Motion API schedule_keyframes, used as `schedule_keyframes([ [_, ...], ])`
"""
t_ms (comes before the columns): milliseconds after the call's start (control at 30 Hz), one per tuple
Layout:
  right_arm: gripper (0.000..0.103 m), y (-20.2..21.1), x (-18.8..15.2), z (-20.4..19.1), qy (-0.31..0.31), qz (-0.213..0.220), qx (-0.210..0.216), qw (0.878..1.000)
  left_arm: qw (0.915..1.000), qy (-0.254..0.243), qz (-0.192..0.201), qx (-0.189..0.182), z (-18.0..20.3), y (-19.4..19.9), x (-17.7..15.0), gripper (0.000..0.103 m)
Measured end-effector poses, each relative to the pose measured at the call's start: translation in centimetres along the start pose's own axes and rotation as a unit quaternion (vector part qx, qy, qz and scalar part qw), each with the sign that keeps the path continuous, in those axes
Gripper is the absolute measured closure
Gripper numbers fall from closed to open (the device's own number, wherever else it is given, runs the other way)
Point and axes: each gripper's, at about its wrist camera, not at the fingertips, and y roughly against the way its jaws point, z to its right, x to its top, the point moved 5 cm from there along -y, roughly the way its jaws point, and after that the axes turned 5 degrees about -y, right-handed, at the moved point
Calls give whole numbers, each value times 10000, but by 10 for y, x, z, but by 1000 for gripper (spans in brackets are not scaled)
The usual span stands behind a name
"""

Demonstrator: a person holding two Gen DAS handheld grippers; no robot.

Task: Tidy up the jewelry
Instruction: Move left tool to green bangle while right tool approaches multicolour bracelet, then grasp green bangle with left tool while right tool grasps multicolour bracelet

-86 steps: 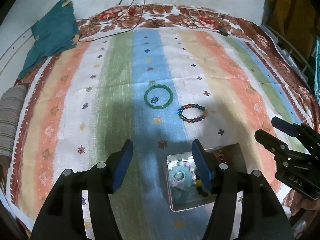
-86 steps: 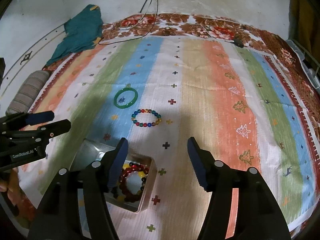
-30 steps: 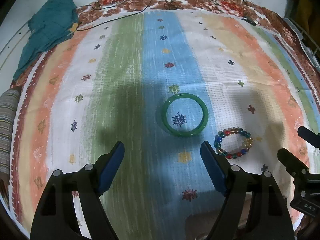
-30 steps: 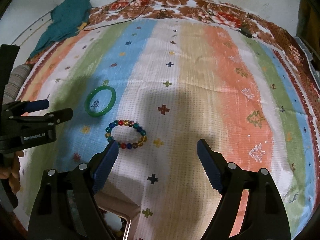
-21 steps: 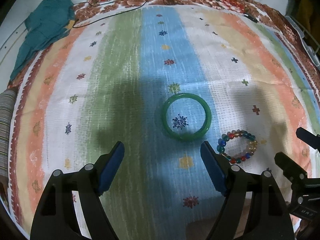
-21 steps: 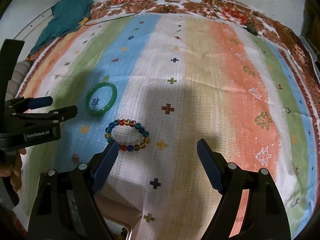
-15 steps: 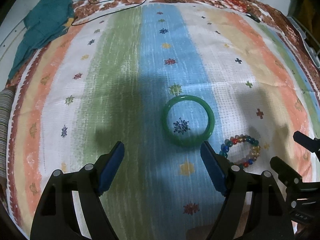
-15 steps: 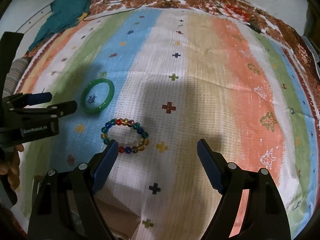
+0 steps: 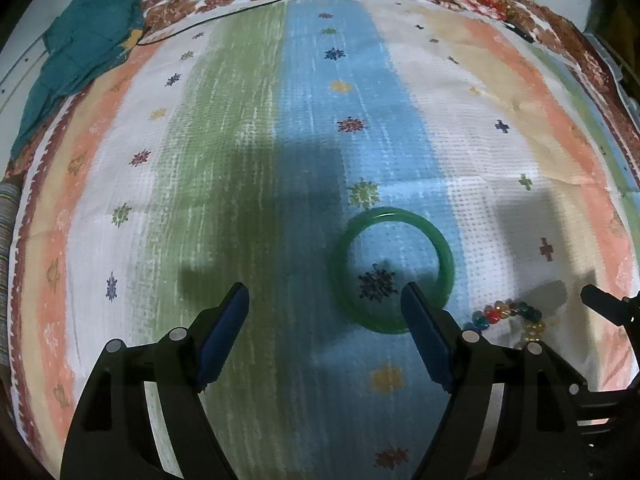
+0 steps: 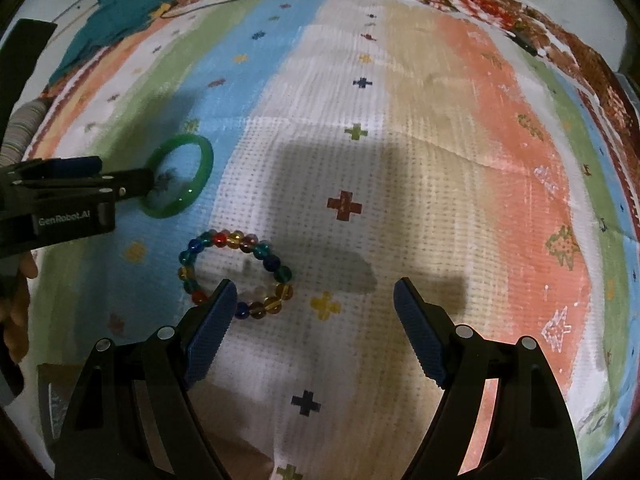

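1. A striped blanket in green, blue, cream and orange fills both views. A teal cloth lies at the upper left of each frame.
2. Compared with a few seconds ago, both claws have moved forward and lower. The tin of jewelry once seen near the bottom has slipped almost out of view. Only a dim corner, probably that tin, shows at the lower left of the right wrist view. This suggests the next pieces are about to be collected.
3. The left claw is spread wide and holds nothing. Its right finger overlaps the near rim of the bangle; whether it touches is unclear.
4. The right claw is also spread wide and empty. Its left finger covers the near edge of the bracelet.
5. The green bangle lies flat on the blue stripe, lower right of centre in the left wrist view.
6. The bead bracelet, multicoloured, lies flat on the cream stripe, left of centre in the right wrist view, near the bangle but apart from it.
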Motion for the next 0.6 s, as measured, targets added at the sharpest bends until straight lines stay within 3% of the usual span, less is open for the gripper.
schedule_keyframes([
  [267, 22, -12, 0, 7, -144, -53, -104, 9998, 9997, -256, 4, 29, 3, -14, 2, 28],
  [467, 26, -15, 0, 7, -63, -1, -165, 9998, 9997, -243, -8, -83, 0, -22, -1, 40],
  [533, 48, -13, 0, 8, -58, 43, -123, 9999, 9997, -243, -1, -56, -2, -21, -2, 61],
  [567, 55, -11, 0, 8, -70, 58, -104, 9999, 9997, -229, 0, -68, -3, -21, -2, 66],
  [600, 71, -10, 0, 8, -90, 69, -58, 9999, 9996, -257, 7, -80, -3, -21, -3, 86],
])
